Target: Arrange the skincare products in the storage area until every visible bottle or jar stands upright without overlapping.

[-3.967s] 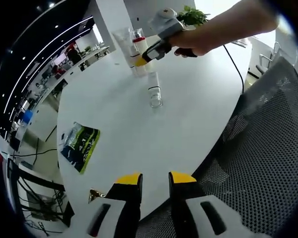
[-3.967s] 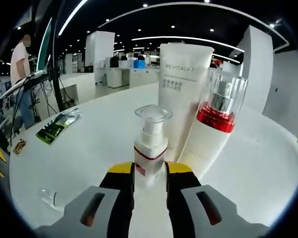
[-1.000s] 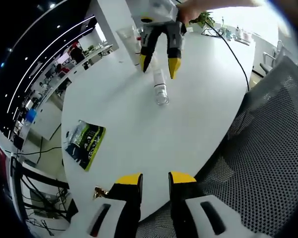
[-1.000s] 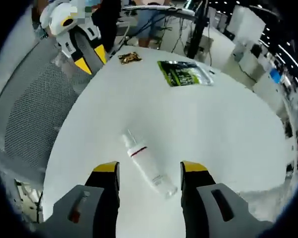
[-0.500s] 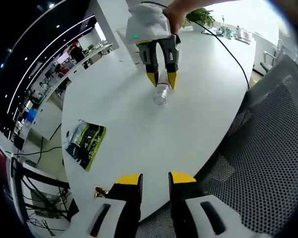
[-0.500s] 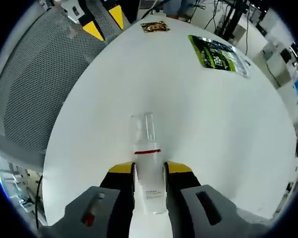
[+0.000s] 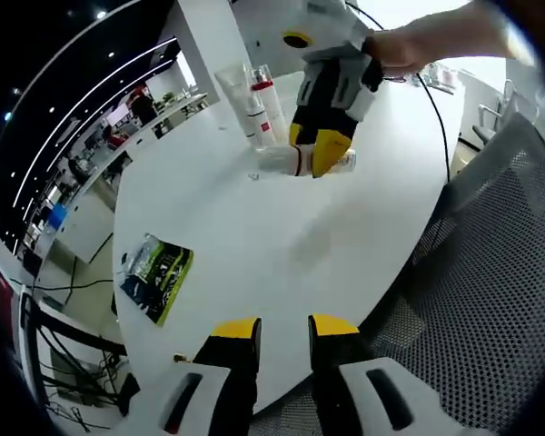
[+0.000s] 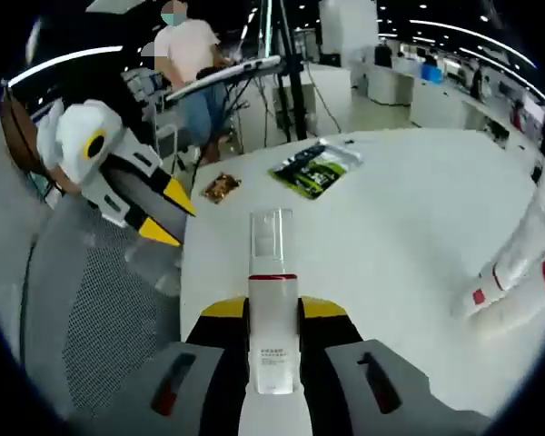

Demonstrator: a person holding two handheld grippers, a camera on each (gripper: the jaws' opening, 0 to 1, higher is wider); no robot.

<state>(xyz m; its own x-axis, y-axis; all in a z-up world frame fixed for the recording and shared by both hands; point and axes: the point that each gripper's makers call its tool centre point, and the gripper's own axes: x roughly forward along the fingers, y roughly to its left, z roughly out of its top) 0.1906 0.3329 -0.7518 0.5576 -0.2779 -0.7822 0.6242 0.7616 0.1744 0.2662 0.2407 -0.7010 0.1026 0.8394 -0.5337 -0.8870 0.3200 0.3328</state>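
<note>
My right gripper is shut on a small white pump bottle with a red band and clear cap, held sideways in the air above the white round table. In the right gripper view the same bottle points straight out between the jaws of that gripper. A white tube and a red-collared bottle stand upright at the table's far side; they also show at the right edge as a white tube. My left gripper hangs over the table's near edge, open, holding nothing.
A green packet and a small gold wrapper lie near the table's edge. A grey mesh chair stands against the table. A black cable runs across the far side. A person stands by desks behind.
The right gripper came down over the lying pump bottle, shut on it and lifted it off the table, turning it round. The left gripper has stayed put.
</note>
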